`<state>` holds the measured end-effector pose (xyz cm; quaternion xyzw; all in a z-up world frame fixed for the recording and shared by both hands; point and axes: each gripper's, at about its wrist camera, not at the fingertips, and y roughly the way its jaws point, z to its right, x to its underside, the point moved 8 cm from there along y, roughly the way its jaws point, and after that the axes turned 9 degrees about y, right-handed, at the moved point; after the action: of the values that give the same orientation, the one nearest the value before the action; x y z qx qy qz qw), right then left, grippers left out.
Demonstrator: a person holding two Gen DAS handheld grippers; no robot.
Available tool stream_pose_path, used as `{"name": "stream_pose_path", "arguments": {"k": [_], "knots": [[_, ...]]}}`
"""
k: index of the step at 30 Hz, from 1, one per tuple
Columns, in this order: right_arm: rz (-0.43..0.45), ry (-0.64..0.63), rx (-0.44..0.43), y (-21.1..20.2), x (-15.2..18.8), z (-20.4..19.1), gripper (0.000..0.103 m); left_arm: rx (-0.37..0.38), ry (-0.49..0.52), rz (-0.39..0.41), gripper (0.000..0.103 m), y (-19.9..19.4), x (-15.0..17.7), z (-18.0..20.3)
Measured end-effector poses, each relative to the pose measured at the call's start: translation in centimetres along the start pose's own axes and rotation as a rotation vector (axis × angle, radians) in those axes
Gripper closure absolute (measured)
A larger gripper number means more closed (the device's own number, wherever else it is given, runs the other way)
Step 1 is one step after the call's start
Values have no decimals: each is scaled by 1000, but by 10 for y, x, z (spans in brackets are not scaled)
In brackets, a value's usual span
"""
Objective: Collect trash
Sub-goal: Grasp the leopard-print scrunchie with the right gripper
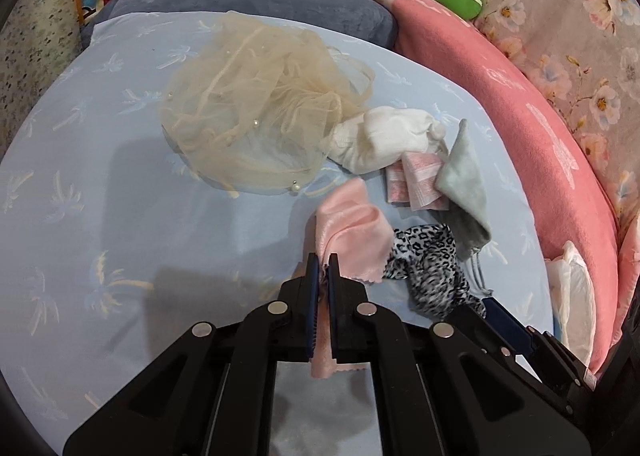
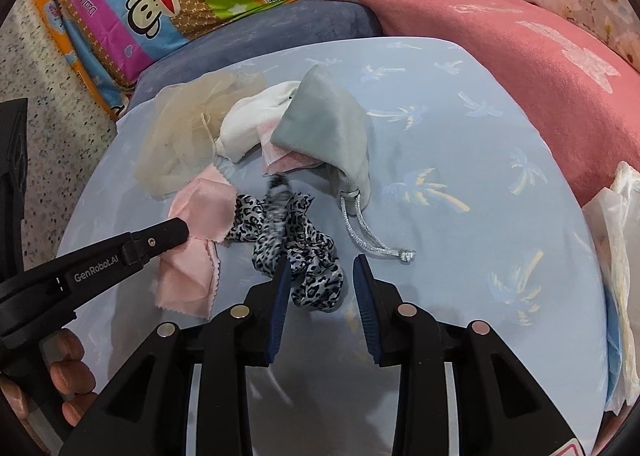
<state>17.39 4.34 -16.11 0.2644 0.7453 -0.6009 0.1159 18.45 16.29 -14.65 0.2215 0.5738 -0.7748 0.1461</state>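
Pink cloth, with a pinked zigzag edge, is pinched between the closed jaws of the left gripper; part of it hangs down between the fingers and the rest bunches up ahead of the tips, over the light blue bed sheet. Just right of it lies a leopard-print scrunchie, touching the cloth's edge. The right gripper is spread wide with its jaws on either side of the scrunchie's near end, its left pad against the fabric and nothing clamped. Beyond these sit a grey drawstring pouch, its silver cord trailing toward the right gripper, pink paper wrappers partly under the pouch, a white sock, and a beige tulle bundle with pearl beads. A pink blanket borders the sheet on the right.
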Motion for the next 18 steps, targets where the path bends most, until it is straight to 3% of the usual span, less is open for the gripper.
{"name": "stream_pose_path", "arguments": {"k": [4, 6, 18], "knots": [[-22, 8, 3, 7, 6, 3, 80, 4, 4, -2, 99, 1, 0, 1], [-20, 8, 7, 6, 7, 5, 90, 7, 9, -1, 99, 0, 0, 3], [87, 61, -9, -47, -11, 30, 93, 36, 94, 44, 99, -21, -5, 46]]}}
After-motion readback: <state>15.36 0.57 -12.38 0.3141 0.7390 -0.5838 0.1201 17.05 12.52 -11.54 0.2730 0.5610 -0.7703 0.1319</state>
